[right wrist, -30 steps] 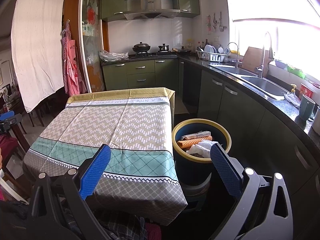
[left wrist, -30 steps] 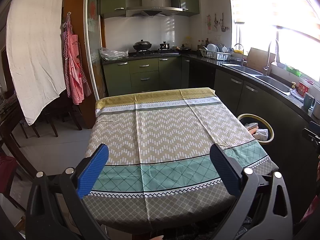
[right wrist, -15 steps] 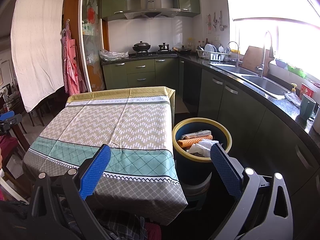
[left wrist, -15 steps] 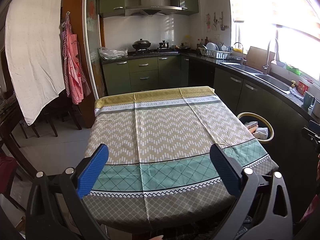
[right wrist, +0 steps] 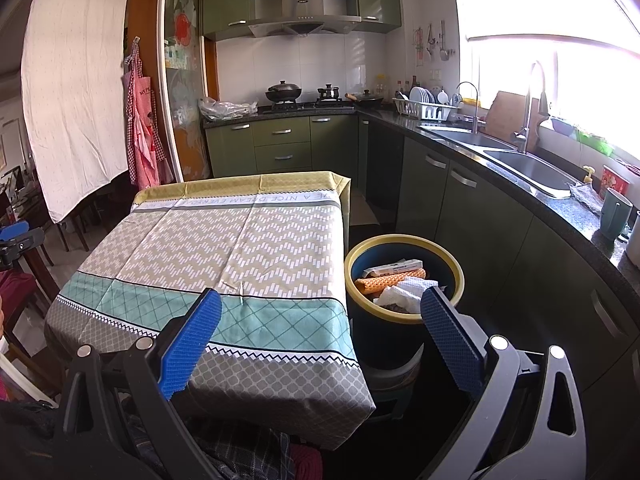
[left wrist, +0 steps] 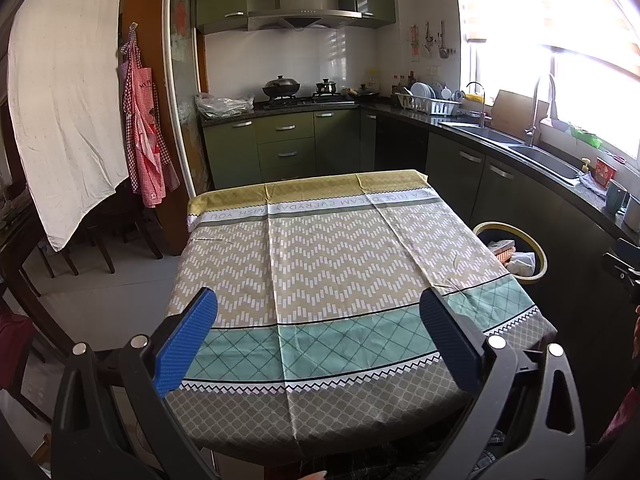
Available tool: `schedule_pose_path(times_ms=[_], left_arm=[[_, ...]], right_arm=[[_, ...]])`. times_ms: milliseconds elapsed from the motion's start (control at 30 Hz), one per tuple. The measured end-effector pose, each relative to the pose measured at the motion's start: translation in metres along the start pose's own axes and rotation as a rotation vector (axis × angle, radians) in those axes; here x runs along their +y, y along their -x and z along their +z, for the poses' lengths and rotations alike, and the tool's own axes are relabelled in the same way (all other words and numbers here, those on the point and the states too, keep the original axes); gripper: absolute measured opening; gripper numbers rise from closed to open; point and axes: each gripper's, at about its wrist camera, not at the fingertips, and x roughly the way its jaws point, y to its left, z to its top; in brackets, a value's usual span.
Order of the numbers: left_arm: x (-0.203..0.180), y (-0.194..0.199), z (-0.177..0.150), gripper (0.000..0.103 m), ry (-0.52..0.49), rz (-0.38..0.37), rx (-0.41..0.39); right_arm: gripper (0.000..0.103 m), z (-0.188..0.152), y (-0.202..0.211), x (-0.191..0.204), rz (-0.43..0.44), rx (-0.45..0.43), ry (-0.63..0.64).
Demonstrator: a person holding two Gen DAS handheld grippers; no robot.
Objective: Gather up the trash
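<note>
Hovering level at the near edge of the table (left wrist: pixel 320 248), the left gripper (left wrist: pixel 319 312) and right gripper (right wrist: pixel 321 312) gape empty; trash, seemingly paper, fills the bin (right wrist: pixel 456 268) right of the table.

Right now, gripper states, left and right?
Left gripper: open, empty, over the table.
Right gripper: open, empty, near the bin.
</note>
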Motion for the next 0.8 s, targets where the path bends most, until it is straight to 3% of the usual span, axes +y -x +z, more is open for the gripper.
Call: schedule_pose_path(times_ms=[433, 567, 800], left_arm=[[0.0, -0.006, 0.0, 0.096, 0.008, -0.01, 0.02], [-0.001, -0.003, 0.002, 0.096, -0.004, -0.009, -0.011], [0.004, -0.013, 0.007, 0.096, 0.013, -0.057, 0.019]], right_arm=[[0.098, -0.003, -0.002, -0.003, 0.006, 0.006, 0.004], [0.098, -0.002, -0.005, -0.004, 0.009, 0.012, 0.006], [0.098, -0.001, -0.012, -0.004, 0.023, 0.021, 0.008]])
